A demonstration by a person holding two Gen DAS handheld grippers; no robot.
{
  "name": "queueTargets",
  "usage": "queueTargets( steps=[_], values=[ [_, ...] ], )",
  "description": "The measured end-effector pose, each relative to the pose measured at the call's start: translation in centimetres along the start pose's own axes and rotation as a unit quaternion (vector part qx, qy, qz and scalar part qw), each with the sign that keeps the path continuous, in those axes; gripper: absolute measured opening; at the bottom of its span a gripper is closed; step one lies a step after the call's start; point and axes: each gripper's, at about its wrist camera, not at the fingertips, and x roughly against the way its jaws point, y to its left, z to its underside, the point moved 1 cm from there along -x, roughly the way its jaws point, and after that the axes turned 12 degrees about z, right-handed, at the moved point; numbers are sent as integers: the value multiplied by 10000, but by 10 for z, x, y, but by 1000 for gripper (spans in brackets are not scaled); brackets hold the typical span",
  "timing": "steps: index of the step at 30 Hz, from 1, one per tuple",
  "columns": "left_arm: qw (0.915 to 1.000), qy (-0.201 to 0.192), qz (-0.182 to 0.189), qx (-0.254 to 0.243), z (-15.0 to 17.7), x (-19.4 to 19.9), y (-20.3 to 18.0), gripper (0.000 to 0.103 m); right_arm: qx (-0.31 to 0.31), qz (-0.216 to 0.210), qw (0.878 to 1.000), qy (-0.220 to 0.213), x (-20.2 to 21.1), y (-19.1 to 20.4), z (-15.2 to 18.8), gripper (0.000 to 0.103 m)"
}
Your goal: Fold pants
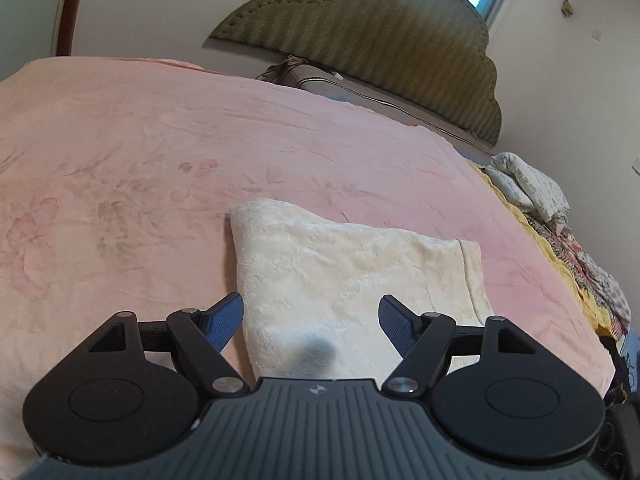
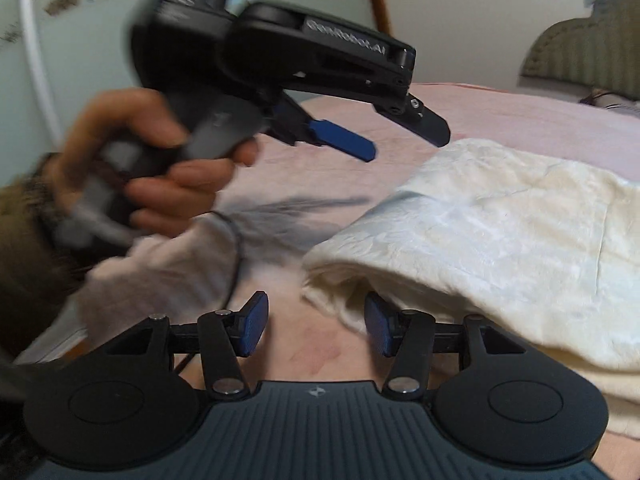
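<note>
The cream pants [image 1: 340,272] lie folded into a thick rectangle on the pink blanket [image 1: 140,140]. My left gripper [image 1: 312,320] hovers open above their near end, with nothing between its blue pads. In the right wrist view the pants [image 2: 500,220] fill the right side, their layered corner facing me. My right gripper [image 2: 316,326] is open low over the blanket, its right finger [image 2: 378,330] just at that corner's lower fold; no cloth sits between the pads. The left gripper [image 2: 404,142] shows there too, held by a hand [image 2: 172,176], above the pants' left edge.
A padded olive headboard [image 1: 380,40] and a striped pillow [image 1: 360,88] stand at the bed's far end. Crumpled clothes [image 1: 532,188] pile along the bed's right edge. A dark cable [image 2: 236,256] hangs below the hand. The right wrist view is motion-blurred.
</note>
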Motion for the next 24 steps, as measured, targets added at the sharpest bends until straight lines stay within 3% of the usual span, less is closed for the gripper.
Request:
queueTargets(
  steps=[3, 5, 9, 12, 13, 15, 19, 22, 24],
  values=[
    [9999, 42, 63, -128, 1, 0, -4, 76, -69, -130, 9999, -54, -13, 6, -4, 58],
    [9997, 41, 54, -222, 0, 0, -6, 76, 477, -116, 9986, -185, -5, 20, -4, 68],
    [9998, 36, 112, -174, 0, -4, -7, 76, 1704, -57, 9854, -43, 4, 38, 6, 69],
    [9996, 49, 201, -216, 1, -9, -11, 76, 1808, -808, 9801, 121, 25, 30, 6, 67],
    [9993, 36, 249, -283, 2, -11, -14, 76, 1839, -811, 9796, 17, 36, 25, 4, 67],
    [9985, -10, 331, -428, 5, -13, -21, 76, 1690, -495, 9841, -221, 56, 5, -6, 67],
    [9959, -59, 568, -703, 19, -21, -36, 76, 281, 510, 9962, -650, 90, -80, -25, 67],
    [9937, 170, 663, -891, 39, -35, -42, 76, -412, 1474, 9868, -532, 89, -126, -19, 68],
    [9922, 360, 526, -1074, 54, -48, -44, 76, -450, 1662, 9850, -142, 75, -140, -7, 67]
  ],
)
